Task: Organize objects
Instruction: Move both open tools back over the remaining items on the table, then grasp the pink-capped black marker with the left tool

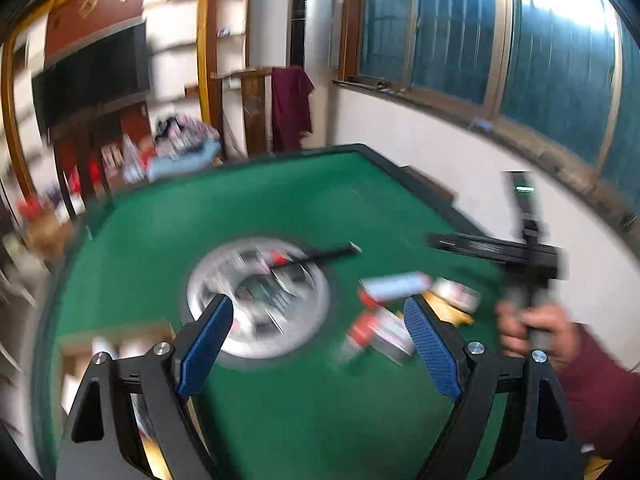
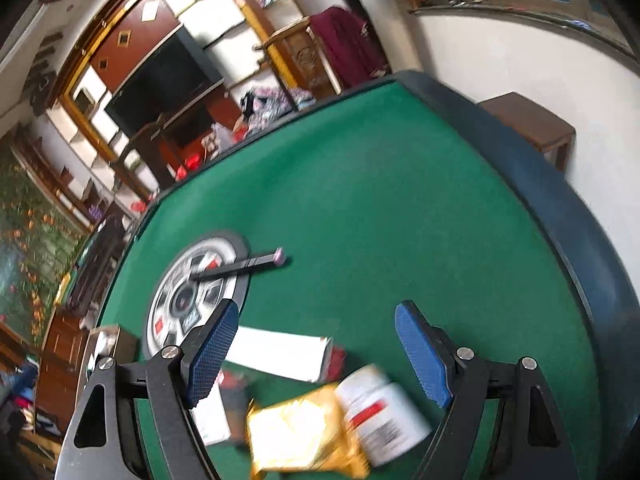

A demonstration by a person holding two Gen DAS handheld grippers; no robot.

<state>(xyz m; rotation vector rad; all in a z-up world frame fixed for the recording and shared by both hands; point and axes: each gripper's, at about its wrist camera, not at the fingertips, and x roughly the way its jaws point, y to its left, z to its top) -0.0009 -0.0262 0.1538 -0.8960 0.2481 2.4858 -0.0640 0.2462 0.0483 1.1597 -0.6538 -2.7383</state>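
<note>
On the green table (image 1: 280,200) lies a loose pile: a white box (image 2: 280,352), a white bottle with a red label (image 2: 380,412), a gold foil packet (image 2: 300,436) and a second white box with red (image 1: 384,332). A black pen (image 2: 240,266) lies across the round silver centre panel (image 2: 188,300). My left gripper (image 1: 318,344) is open and empty above the table, left of the pile. My right gripper (image 2: 316,352) is open and empty, just above the pile; in the left wrist view it is seen held in a hand (image 1: 532,332).
A wooden box (image 1: 100,344) stands at the table's left front. The table has a dark raised rim (image 2: 560,216). A wooden stool (image 2: 532,124) stands by the wall beyond the rim. A cabinet with a television (image 2: 160,80) is behind the table.
</note>
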